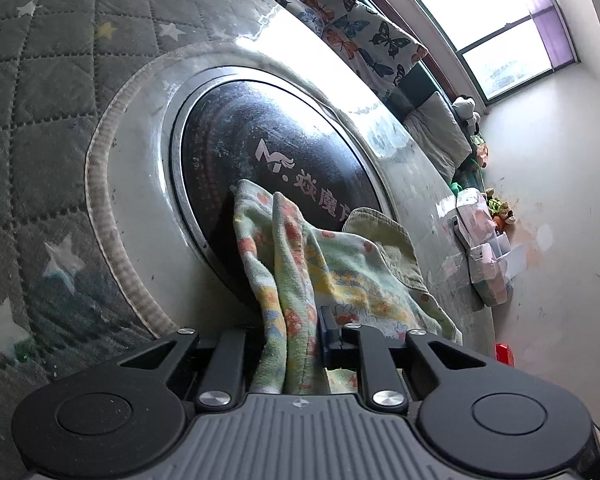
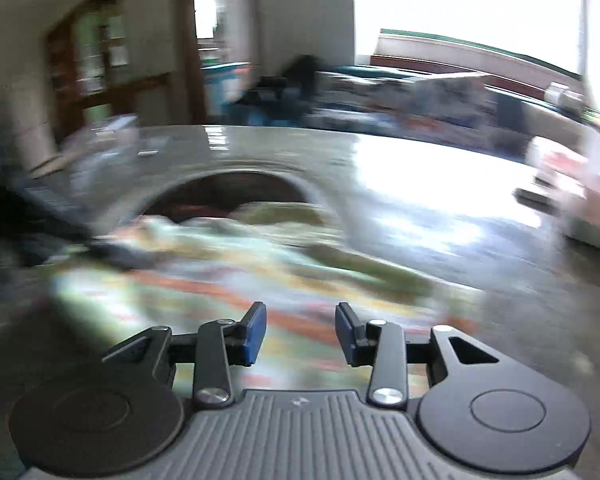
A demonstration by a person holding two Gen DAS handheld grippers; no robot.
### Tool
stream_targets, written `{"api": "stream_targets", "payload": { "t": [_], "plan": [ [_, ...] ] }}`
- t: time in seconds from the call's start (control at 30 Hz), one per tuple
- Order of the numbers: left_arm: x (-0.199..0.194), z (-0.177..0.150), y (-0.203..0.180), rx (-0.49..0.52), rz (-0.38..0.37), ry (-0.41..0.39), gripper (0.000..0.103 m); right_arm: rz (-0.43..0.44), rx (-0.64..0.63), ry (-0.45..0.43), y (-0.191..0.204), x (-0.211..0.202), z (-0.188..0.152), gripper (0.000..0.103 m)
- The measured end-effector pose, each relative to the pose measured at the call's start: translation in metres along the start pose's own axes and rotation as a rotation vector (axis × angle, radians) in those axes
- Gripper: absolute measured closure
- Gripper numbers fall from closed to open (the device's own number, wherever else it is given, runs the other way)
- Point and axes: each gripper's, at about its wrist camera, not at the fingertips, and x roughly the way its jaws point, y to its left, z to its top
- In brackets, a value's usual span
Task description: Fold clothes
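A pale green garment point(image 1: 300, 272) printed with orange and yellow flowers is bunched between the fingers of my left gripper point(image 1: 288, 340), which is shut on it. The cloth trails out over the dark round plate point(image 1: 268, 136) set into the white table point(image 1: 148, 184). An olive ribbed piece point(image 1: 396, 248) lies on its far side. In the blurred right wrist view the same garment point(image 2: 228, 276) lies spread on the table below my right gripper point(image 2: 300, 332), which stands open with its blue pads point(image 2: 256, 332) apart and nothing between them.
A grey quilted star mat point(image 1: 40, 120) lies at the left. A butterfly-print cloth point(image 1: 352, 28) and cushions line the window side. A white box and small toys point(image 1: 484, 240) sit by the wall. In the right wrist view, blurred furniture point(image 2: 420, 96) stands behind the table.
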Motion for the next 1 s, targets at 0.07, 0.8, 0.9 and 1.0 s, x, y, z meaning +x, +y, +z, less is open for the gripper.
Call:
{"api": "stream_targets", "payload": {
  "t": [0.07, 0.8, 0.9, 1.0],
  "plan": [
    [0.001, 0.000, -0.001, 0.006, 0.003, 0.000, 0.086, -0.039, 0.046, -0.001, -0.018, 0.002, -0.005, 0.060],
    [-0.009, 0.004, -0.049, 0.181, -0.006, -0.056, 0.093, -0.105, 0.219, -0.105, -0.058, -0.027, -0.009, 0.095],
    [-0.005, 0.005, -0.075, 0.238, -0.040, -0.058, 0.093, -0.130, 0.222, -0.150, -0.062, -0.044, -0.002, 0.095],
    [0.005, 0.004, -0.105, 0.296, -0.065, -0.052, 0.093, -0.170, 0.224, -0.187, -0.072, -0.061, 0.004, 0.095]
  ]
}}
